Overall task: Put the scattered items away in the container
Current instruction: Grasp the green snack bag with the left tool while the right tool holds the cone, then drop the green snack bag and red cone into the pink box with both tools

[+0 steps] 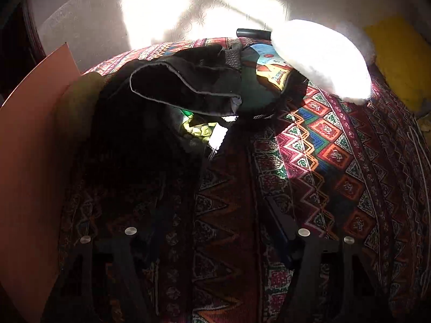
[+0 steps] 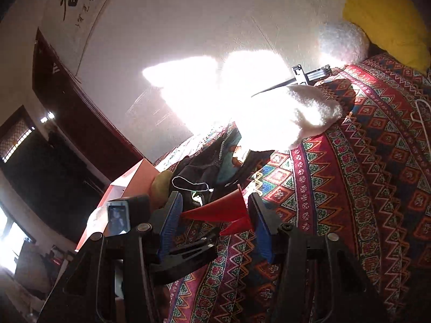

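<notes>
Ahead of the tongs, sunlight blazes on a pale embossed wall [image 1: 80,8]. A dark red wooden door [image 2: 89,123] stands left, beside a white calligraphy scroll [image 2: 78,2]; bright window [image 2: 8,239] far left.

A home bedroom: a bed under a red patterned woven bedspread [image 2: 363,161], a yellow pillow [image 2: 382,13], a hanging calligraphy scroll [image 2: 72,0].

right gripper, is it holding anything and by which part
Yes: the right gripper holds a red funnel lying sideways between its blue fingers, gripped across the wide cone. The left gripper holds nothing.
</notes>
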A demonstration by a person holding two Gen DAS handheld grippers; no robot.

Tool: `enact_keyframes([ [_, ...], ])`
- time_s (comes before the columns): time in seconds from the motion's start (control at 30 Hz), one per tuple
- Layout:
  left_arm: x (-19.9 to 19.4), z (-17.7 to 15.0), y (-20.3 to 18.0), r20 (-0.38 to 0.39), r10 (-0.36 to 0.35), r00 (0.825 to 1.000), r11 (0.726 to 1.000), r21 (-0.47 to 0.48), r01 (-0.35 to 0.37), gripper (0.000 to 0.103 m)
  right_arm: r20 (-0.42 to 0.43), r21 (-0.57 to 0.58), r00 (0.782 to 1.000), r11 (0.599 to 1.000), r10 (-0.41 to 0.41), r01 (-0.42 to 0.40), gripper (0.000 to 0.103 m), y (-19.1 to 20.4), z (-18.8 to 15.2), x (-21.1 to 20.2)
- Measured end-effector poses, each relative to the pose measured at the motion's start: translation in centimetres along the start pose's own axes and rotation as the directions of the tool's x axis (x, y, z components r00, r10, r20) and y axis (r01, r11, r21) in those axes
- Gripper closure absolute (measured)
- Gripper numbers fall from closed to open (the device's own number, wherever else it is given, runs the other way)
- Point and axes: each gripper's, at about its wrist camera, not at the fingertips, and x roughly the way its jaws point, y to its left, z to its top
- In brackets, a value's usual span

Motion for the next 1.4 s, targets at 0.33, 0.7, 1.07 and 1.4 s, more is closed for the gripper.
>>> enact_keyframes([
  [0.33,-2.6,2.9,4.4,0.046,-0.113,0.993,0.989,-0.093,0.117,0.090,-0.009,0.042,1.000,0.999,0.029,-0.028,0.054,-1.7,1.4,0.8],
  [0.7,-18.6,-4.6,9.3,0.195,-0.387,0.901,0.908,-0.086,0.409,0.091,-0.079,-0.003,0.997,1.000,0.002,-0.002,0.054,0.5,-0.7,1.3],
  [1.07,-24.7,-5.1,18.1,0.317,-0.402,0.859,0.867,-0.171,0.469,0.091,-0.144,-0.056,0.984,0.992,0.102,-0.111,0.053,9.0,-3.3,2.4],
  [1.4,-23.2,-3.2,34.3,0.306,-0.287,0.908,0.804,-0.438,0.402,0.057,-0.295,-0.184,0.901,0.907,0.317,-0.379,0.043,28.0,-6.1,10.4],
])
